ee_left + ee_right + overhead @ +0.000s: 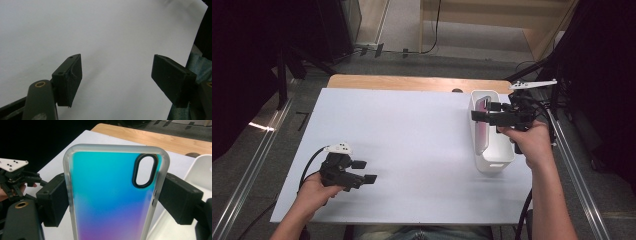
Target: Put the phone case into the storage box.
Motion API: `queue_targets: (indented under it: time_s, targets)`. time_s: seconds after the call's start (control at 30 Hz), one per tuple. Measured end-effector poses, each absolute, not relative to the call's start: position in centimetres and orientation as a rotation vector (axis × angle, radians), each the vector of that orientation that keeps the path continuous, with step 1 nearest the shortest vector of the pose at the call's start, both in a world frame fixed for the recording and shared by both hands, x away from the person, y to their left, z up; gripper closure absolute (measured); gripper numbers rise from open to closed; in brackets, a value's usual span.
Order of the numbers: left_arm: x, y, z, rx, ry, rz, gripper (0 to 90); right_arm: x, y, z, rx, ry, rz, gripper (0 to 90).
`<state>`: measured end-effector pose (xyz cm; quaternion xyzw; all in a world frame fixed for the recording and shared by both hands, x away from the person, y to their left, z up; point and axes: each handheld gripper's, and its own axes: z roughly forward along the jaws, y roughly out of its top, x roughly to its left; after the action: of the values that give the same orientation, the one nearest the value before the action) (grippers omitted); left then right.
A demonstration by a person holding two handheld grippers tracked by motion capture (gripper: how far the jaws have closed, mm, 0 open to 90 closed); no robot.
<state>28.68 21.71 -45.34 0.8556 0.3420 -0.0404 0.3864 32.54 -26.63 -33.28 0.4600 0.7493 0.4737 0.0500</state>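
A phone case (pixel 107 195) with a blue-to-purple back, a frosted rim and an oval camera cutout stands upright between my right gripper's (pixel 113 197) two black pads, which press on its long edges. From above, the phone case (pixel 482 127) looks pinkish and sits on edge along the left wall of a white bin (pixel 494 162), with the right gripper (pixel 486 111) shut on it over the bin. I cannot tell whether it touches the bin's floor. My left gripper (pixel 365 171) rests low at the front left of the white sheet, jaws wide apart and empty (pixel 116 75).
A white sheet (pixel 412 145) covers the table, with a strip of bare wood (pixel 412 82) at its far edge. The bin stands near the sheet's right edge. The left gripper (pixel 12 180) shows far off in the right gripper view.
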Motion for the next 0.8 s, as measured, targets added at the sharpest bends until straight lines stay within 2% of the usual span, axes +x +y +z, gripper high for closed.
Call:
queue_targets:
  time_s: [0.43,0.8]
  targets:
    - [28.7,21.7,-45.3,2.177,0.87,-0.104,24.5,32.4,-28.9,-32.9,1.46,2.186,1.408,15.0]
    - [28.7,22.2,-45.2,2.147,0.891,-0.107,24.5,35.0,-28.4,-33.1,1.538,2.121,1.293,15.0]
